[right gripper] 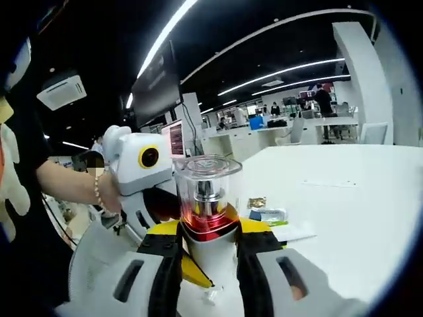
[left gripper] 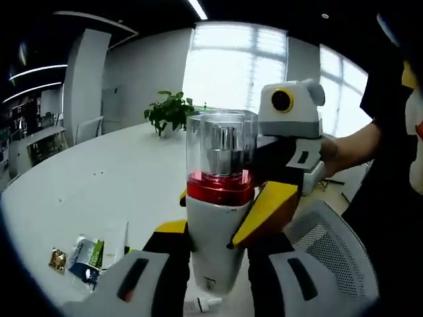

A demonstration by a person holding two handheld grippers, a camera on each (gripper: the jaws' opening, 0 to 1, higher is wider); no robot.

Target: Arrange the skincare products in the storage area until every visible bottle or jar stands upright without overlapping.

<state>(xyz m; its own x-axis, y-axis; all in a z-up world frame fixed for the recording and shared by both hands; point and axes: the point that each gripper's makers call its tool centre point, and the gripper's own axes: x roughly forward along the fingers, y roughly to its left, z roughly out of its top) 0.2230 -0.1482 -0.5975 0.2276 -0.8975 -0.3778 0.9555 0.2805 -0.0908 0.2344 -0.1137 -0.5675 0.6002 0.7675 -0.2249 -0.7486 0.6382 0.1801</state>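
Bottle [left gripper: 218, 218] upright above table [left gripper: 99, 178], clamped between left gripper [left gripper: 218, 224] and right gripper [right gripper: 208, 241], both gripping.

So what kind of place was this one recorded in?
Likely an open-plan office: a large white table with a potted plant, ceiling strip lights, and rows of desks with people in the background.

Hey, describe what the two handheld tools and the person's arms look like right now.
Each tool has light grey housings, black jaws and yellow pads: the left tool, the right tool. Each carries a white box with a yellow-ringed lens. The person wears a black short-sleeved top and a beaded bracelet.
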